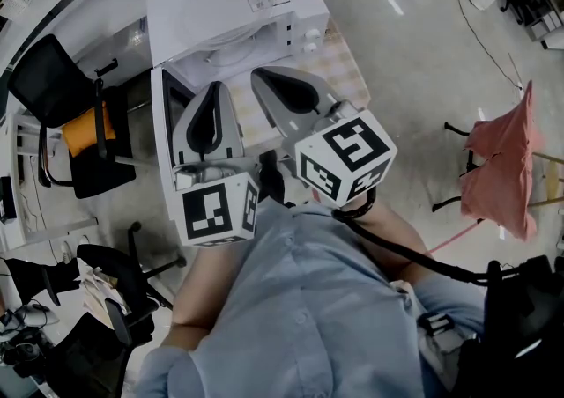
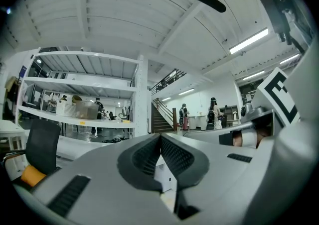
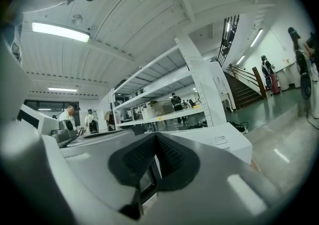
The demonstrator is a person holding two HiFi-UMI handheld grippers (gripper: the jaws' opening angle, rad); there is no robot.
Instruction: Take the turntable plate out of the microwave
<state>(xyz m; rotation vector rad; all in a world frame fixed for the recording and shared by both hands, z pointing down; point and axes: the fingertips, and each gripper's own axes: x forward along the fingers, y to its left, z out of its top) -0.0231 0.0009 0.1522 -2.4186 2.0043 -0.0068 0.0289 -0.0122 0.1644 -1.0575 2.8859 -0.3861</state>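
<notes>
Closest to the lens in the head view was the person's light-blue shirt (image 1: 308, 299), filling the lower middle of the frame. Just above it sat the two marker cubes. From them the left gripper (image 1: 214, 88) and the right gripper (image 1: 260, 76) reached toward the upper centre, side by side and near each other.

Each gripper's own view showed its ribbed pads pressed together at the tips, with nothing pinched between them. This held for both the left gripper (image 2: 160, 139) and the right gripper (image 3: 155, 139).

Ahead of them, the white microwave (image 1: 233, 0) stood on a table with a checked cloth (image 1: 348, 66). Its door (image 1: 159, 150) was swung open down the left of centre. A pale rounded shape in the microwave's mouth looked like the turntable plate (image 1: 231, 48), seemingly in its place inside, though the angle left that uncertain. Both grippers were short of it and touched nothing.

The step in hand appeared to be the approach, with the task barely begun. To do it well, one gripper's jaws would need to spread before entering the cavity. It should go in level and low and close on the plate's near rim. The plate would then need lifting clear of its hub before being drawn straight out, kept flat. The other gripper could steady the rim from below. Glass was likely to slip in ribbed pads, and the open door crowded the left side.
</notes>
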